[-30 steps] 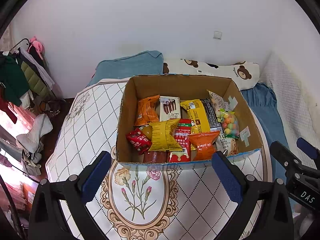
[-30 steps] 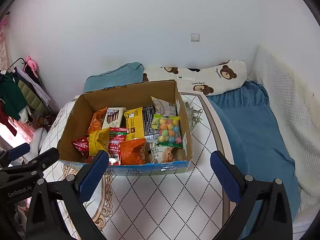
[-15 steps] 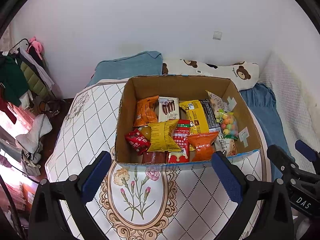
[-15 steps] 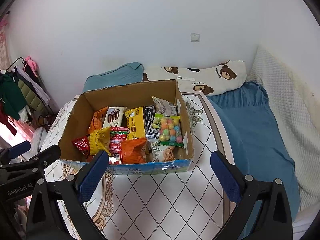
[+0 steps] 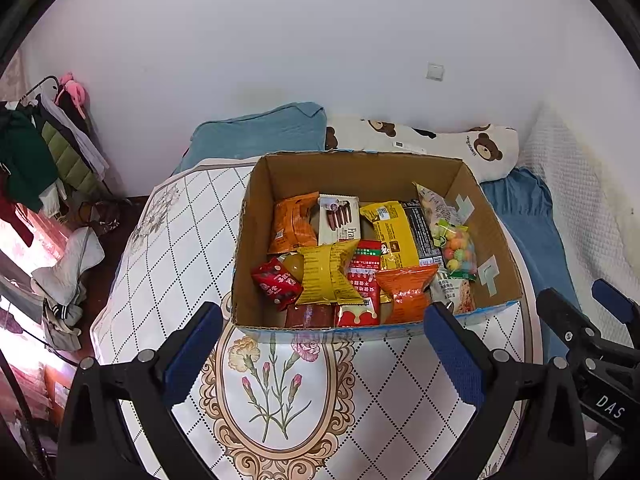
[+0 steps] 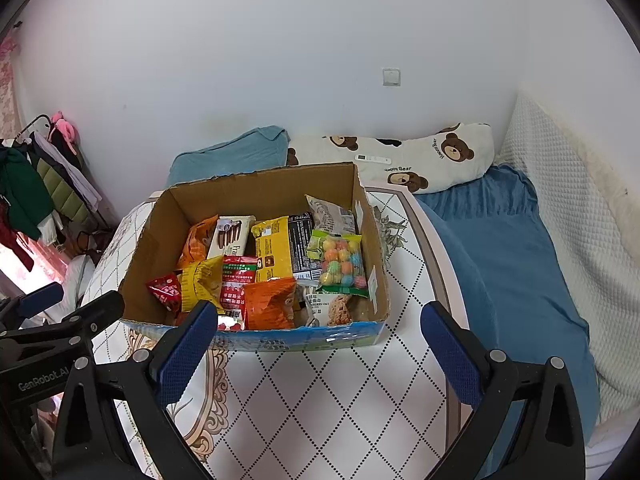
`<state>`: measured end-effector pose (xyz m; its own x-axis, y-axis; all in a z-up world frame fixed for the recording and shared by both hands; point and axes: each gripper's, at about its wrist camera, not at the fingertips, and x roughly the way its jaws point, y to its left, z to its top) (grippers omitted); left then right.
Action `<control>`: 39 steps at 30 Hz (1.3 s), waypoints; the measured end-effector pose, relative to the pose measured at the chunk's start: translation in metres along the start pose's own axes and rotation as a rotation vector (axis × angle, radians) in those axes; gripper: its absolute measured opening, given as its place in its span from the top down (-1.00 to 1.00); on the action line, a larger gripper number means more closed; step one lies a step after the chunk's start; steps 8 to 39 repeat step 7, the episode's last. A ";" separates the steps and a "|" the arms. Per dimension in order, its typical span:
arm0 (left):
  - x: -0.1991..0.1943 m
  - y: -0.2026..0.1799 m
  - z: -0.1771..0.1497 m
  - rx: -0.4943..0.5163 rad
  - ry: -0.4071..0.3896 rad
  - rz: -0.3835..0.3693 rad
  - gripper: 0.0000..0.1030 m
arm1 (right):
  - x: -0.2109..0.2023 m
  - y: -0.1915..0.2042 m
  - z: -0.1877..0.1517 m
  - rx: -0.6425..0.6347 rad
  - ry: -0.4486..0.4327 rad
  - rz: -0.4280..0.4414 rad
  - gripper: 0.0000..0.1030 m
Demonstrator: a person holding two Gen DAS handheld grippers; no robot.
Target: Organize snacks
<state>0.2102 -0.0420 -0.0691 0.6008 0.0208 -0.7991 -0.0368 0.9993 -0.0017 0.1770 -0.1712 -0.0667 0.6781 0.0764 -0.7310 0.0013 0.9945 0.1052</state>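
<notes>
Both tools spread, empty: left tool [image 5: 324, 356], right tool [image 6: 320, 354]; snacks in box [image 5: 256, 216].

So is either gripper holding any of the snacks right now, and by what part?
Nothing is held. The left gripper and right gripper are open, short of the brown cardboard snack box.

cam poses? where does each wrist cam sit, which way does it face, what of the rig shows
Left wrist: above the table's near edge, facing the cardboard box; left gripper open, right gripper at right edge.
Right wrist: further right, facing the box obliquely; right gripper open, left gripper at left edge.
Shared: box, colorful candy bag, bear pillow.
</notes>
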 end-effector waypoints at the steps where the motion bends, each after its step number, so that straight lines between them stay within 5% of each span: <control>1: 0.000 0.000 0.000 0.000 0.000 0.001 -1.00 | 0.000 0.000 0.001 -0.001 0.000 0.000 -1.00; 39: -0.001 0.002 0.001 -0.005 -0.005 0.000 -0.99 | -0.002 0.001 0.002 -0.002 -0.005 0.000 -1.00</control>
